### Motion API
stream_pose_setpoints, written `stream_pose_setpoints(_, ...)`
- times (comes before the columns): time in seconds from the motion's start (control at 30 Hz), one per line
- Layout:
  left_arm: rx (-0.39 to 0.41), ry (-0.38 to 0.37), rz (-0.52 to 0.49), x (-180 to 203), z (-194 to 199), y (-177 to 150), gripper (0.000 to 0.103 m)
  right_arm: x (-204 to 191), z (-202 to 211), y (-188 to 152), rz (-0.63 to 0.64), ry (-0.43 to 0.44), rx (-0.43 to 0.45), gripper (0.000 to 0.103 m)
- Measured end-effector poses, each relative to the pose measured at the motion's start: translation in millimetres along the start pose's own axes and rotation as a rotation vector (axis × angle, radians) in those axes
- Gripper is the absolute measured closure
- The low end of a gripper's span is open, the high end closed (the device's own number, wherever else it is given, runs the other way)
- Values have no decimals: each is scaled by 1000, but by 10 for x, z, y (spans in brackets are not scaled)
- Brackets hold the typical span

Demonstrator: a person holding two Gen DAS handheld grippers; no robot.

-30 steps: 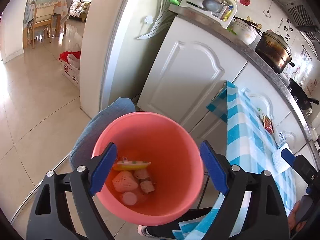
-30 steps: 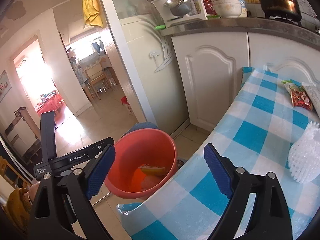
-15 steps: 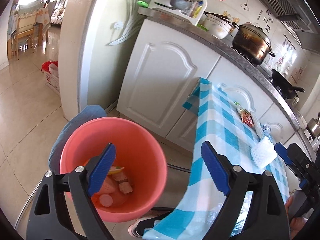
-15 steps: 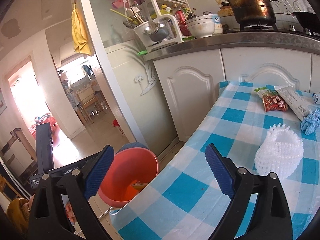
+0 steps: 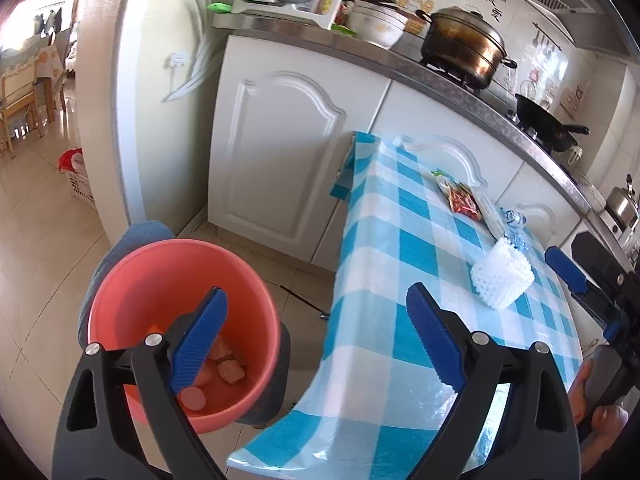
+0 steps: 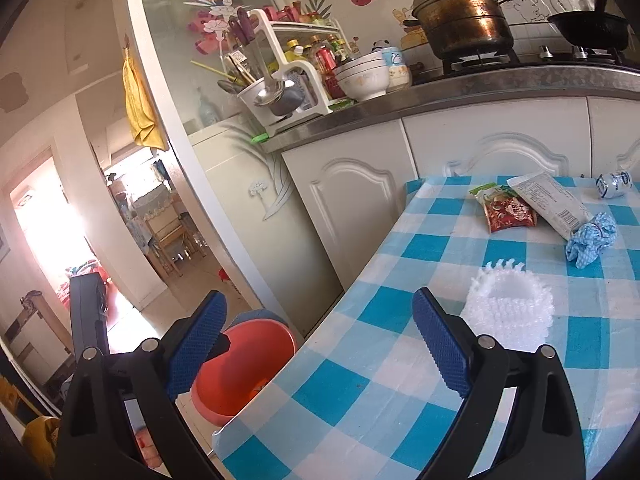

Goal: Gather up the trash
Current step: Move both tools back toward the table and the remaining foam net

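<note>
— Fingers of the left gripper spreading wider, nothing between them; right gripper gaping too, empty

— Why's the pink bucket on the floor at the table's corner?

— Handy drop from the checked tablecloth, I'd judge. Scraps lie in its bottom, food bits maybe; hard to tell

— What's left?

— White foam net nearest the right gripper; red snack packet, white wrapper, crumpled blue scrap beyond
</note>
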State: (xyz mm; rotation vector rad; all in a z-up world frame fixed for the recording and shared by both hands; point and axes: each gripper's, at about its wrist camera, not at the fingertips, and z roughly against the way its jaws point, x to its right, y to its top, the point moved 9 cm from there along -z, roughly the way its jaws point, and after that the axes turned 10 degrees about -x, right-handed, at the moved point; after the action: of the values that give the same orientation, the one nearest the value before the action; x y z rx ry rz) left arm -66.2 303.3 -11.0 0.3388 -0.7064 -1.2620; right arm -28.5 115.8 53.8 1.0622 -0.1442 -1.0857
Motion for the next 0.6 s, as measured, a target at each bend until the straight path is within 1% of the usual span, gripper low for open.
stream_pose_setpoints(0.17, -24, -21, -43, 223, -57, -41, 12, 314, 206, 102, -73, -9, 44, 10)
stream_pose_setpoints(0.37, -28, -41, -134, 584, -85, -85, 12, 831, 497, 240, -183, -39, 111, 10)
stream_pose_setpoints(0.6, -45, -65, -237, 1010, -136, -164, 12, 1457, 810, 312, -283, -117, 177, 10)
